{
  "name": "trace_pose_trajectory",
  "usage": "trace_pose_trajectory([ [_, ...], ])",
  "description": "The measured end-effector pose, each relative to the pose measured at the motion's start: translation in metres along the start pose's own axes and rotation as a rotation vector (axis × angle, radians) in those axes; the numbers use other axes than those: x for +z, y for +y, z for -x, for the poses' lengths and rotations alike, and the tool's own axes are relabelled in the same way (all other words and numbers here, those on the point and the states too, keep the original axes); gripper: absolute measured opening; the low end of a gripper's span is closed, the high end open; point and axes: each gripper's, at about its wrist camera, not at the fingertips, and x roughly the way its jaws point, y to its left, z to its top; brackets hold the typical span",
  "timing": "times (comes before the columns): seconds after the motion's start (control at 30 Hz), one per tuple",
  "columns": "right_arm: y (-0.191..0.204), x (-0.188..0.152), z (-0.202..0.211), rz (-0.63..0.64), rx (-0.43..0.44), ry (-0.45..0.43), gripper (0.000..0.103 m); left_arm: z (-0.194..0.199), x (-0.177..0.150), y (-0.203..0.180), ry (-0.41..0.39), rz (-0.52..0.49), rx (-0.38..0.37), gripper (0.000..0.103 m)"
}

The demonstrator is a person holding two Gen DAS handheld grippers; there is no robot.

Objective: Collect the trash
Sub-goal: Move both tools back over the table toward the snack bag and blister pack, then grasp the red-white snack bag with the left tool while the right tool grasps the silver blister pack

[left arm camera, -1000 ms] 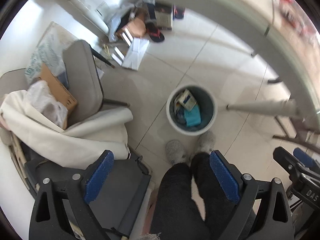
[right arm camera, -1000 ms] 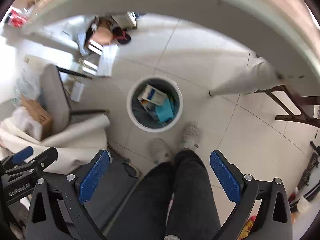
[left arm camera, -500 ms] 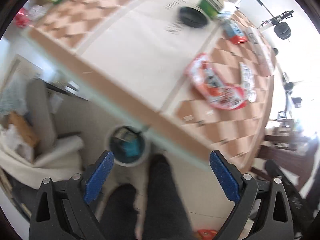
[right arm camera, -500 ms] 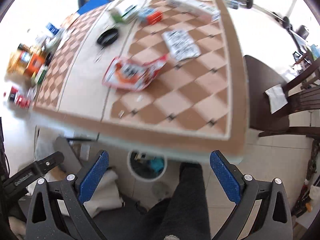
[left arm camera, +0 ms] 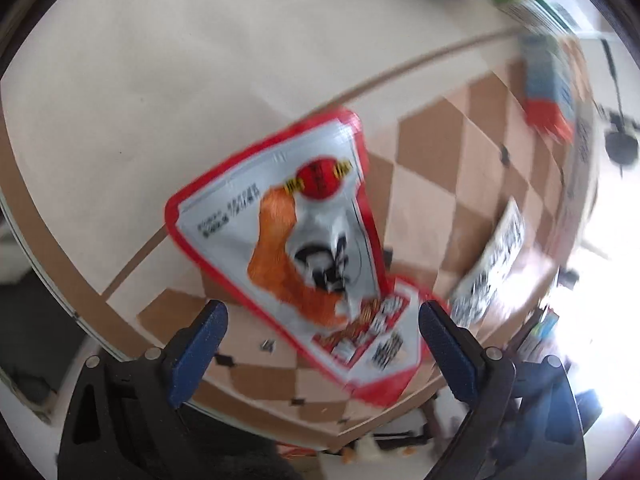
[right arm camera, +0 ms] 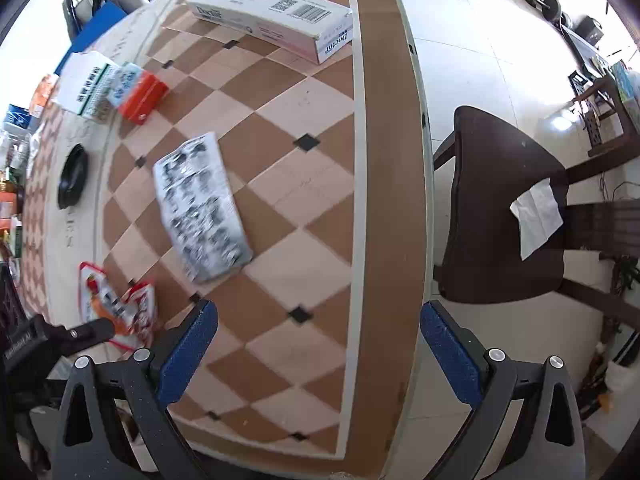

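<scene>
Both grippers are hovering over the checkered table (right arm camera: 304, 184) with jaws spread wide, holding nothing. Left gripper (left arm camera: 322, 334) is hanging just above a red-edged snack wrapper (left arm camera: 304, 240) lying flat near the table edge. Right gripper (right arm camera: 318, 340) is facing a black-and-white printed wrapper (right arm camera: 202, 206), with a dark wooden chair (right arm camera: 504, 208) standing beside the table.
</scene>
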Motion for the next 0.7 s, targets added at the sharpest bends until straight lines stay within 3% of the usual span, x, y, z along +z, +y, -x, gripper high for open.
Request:
trace_pose_trajectory([
  [0.07,0.004,0.015,-0.009,0.029,-0.013,0.009,0.102,-0.001,0.006,-0.001,-0.015,0.064,0.010,0.088],
  [0.13,0.010,0.026,-0.017,0.049,-0.014,0.019,0.102,0.001,0.009,-0.014,-0.046,0.008,0.081,0.085],
  [0.2,0.018,0.036,-0.026,0.066,0.001,0.035,0.102,0.006,0.011,-0.037,-0.100,-0.153,0.189,0.069],
  [0.37,0.047,0.052,-0.041,0.102,0.042,0.055,0.102,0.014,0.015,-0.068,-0.196,-0.525,0.391,0.068],
  [0.43,0.061,0.055,-0.045,0.117,0.054,0.059,0.102,0.015,0.018,-0.069,-0.200,-0.602,0.430,0.068],
  [0.53,0.085,0.062,-0.054,0.167,0.036,0.063,0.102,0.018,0.029,-0.061,-0.158,-0.575,0.384,0.072],
  [0.57,0.094,0.063,-0.057,0.199,-0.006,0.060,0.103,0.018,0.032,-0.057,-0.143,-0.550,0.371,0.069],
  [0.63,0.113,0.062,-0.064,0.272,-0.110,0.058,0.103,0.019,0.034,-0.055,-0.143,-0.534,0.388,0.070],
  [0.7,0.116,0.061,-0.063,0.269,-0.110,0.029,0.103,0.015,0.034,-0.060,-0.143,-0.502,0.403,0.069],
])
